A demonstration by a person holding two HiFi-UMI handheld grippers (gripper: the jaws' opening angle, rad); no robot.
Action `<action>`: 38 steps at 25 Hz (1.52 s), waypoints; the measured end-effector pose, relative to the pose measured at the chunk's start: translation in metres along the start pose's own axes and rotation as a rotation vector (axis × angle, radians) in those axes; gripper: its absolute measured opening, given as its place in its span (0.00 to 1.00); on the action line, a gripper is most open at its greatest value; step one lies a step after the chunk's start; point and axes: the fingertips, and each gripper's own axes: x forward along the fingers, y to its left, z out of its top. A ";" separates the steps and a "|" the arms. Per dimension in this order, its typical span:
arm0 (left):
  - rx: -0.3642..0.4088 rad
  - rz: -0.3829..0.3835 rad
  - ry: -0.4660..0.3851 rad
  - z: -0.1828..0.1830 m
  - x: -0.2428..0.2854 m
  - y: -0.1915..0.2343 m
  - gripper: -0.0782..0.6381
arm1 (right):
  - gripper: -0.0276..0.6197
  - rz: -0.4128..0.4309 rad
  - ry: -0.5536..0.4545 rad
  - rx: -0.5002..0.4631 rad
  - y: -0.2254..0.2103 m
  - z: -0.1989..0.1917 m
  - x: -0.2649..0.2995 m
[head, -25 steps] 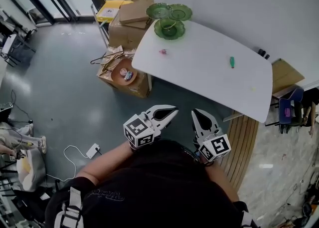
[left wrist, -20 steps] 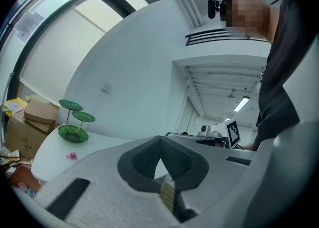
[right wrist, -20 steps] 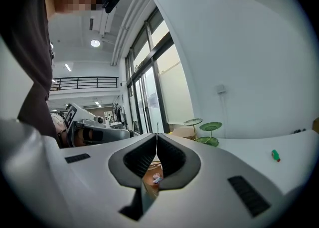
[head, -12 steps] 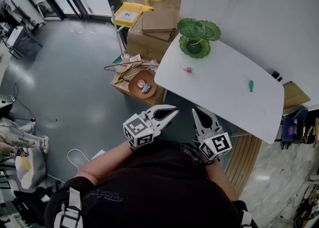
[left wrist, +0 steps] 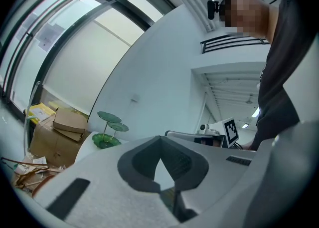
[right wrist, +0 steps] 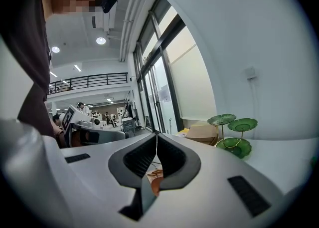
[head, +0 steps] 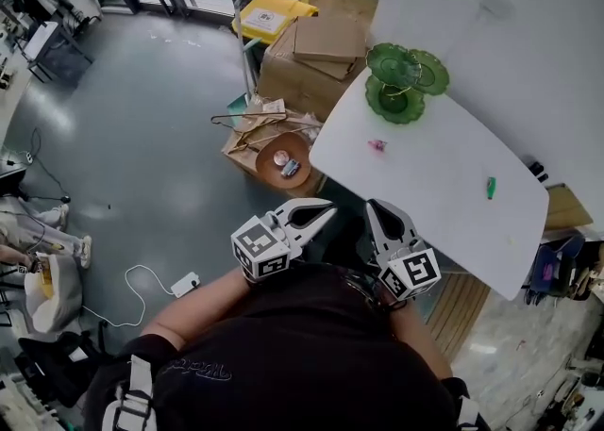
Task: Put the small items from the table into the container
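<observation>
Closed left tool (head: 326, 207), jaws together, nothing between them, held in front of the torso, short of the white worktop (head: 444, 203). Closed right tool (head: 377, 205) just beside it, tips pressed together, also empty. On the worktop: small pink item (head: 377, 145) toward the left side, small green item (head: 491, 188) near the right edge, well apart from each other. Green tiered container (head: 404, 80) at the far corner, apart from both items. Cardboard boxes (head: 311, 52) on the floor left of the worktop, round brown tray (head: 283, 157) atop one. White charger (head: 184, 284) with cable on the grey floor.
</observation>
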 end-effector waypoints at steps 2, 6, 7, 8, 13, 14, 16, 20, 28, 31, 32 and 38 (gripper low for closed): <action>0.001 0.026 -0.006 0.004 0.008 0.013 0.11 | 0.07 0.013 0.000 -0.004 -0.016 0.004 0.010; 0.015 0.089 -0.020 0.015 0.032 0.038 0.12 | 0.07 0.051 -0.002 -0.004 -0.055 0.013 0.031; 0.021 0.107 -0.028 0.019 0.040 0.043 0.11 | 0.07 0.062 -0.003 -0.006 -0.066 0.017 0.036; 0.027 0.124 -0.036 0.024 0.048 0.049 0.11 | 0.07 0.075 -0.005 -0.012 -0.077 0.022 0.041; 0.028 0.191 -0.042 0.029 0.098 0.079 0.11 | 0.07 0.132 -0.007 -0.024 -0.135 0.043 0.063; 0.022 0.206 -0.041 0.029 0.108 0.083 0.11 | 0.07 0.141 -0.005 -0.022 -0.146 0.046 0.065; 0.025 0.232 -0.044 0.034 0.126 0.089 0.11 | 0.07 0.171 0.002 -0.024 -0.167 0.050 0.068; 0.016 0.271 -0.039 0.029 0.159 0.094 0.11 | 0.07 0.249 0.077 -0.001 -0.201 0.029 0.077; -0.020 0.303 0.013 0.022 0.193 0.120 0.12 | 0.07 0.302 0.148 0.013 -0.228 0.007 0.090; -0.030 0.279 0.039 0.019 0.205 0.123 0.11 | 0.07 0.296 0.205 0.040 -0.238 -0.012 0.093; -0.039 0.275 0.044 0.018 0.207 0.126 0.11 | 0.07 0.292 0.213 0.052 -0.241 -0.016 0.093; -0.046 0.247 0.109 -0.017 0.224 0.147 0.11 | 0.08 0.263 0.257 0.087 -0.262 -0.045 0.104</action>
